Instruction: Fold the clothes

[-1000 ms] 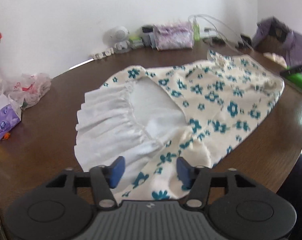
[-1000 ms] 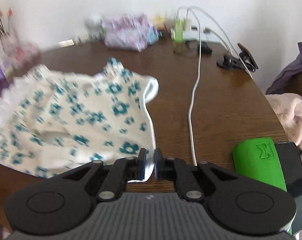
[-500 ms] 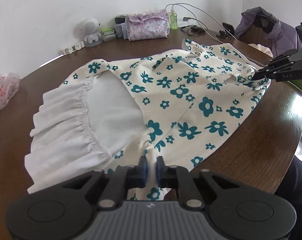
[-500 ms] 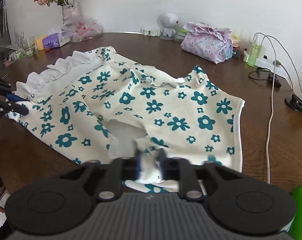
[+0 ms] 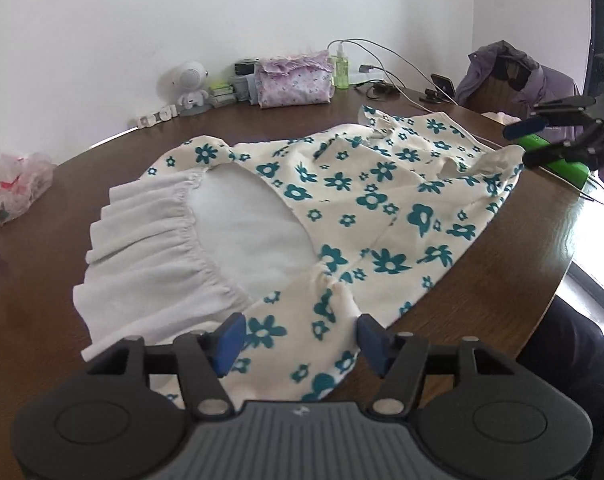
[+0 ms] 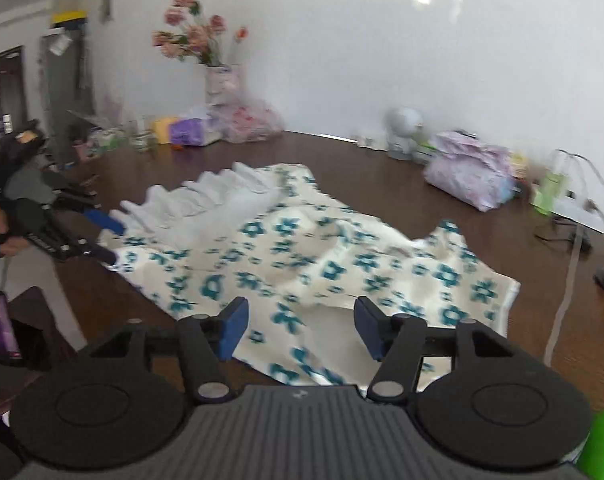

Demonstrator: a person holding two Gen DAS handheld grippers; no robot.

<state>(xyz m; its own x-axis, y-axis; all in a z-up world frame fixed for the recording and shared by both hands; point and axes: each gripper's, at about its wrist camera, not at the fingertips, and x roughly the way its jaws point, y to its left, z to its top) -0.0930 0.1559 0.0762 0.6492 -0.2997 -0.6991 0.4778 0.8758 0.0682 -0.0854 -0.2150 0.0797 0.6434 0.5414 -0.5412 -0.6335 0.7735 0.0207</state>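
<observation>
A cream dress (image 5: 362, 208) with teal flowers and a white ruffled hem lies spread on the brown round table (image 5: 46, 280). My left gripper (image 5: 301, 340) hovers over its near edge. Its jaws are opening, and a puckered bit of cloth lies between the blue pads without being pressed. My right gripper (image 6: 300, 328) stands over the other near edge of the dress (image 6: 302, 256), jaws also opening, with cloth lying loose below them. Each gripper shows in the other's view: the right gripper (image 5: 520, 144) at the dress's far corner, the left gripper (image 6: 106, 238) by the ruffle.
Along the wall stand a purple floral pouch (image 5: 292, 80), a small white figure (image 5: 190, 84), a green bottle (image 5: 341, 68) and charging cables (image 6: 562, 308). A vase of pink flowers (image 6: 218, 80) and plastic bags (image 5: 10, 184) sit at one end. A chair with a purple jacket (image 5: 510, 72) is beyond the table.
Half a second ago both grippers were shut on pinches of the dress's near edge. Now both stand open and the cloth has dropped free. The right wrist view has swung left.
</observation>
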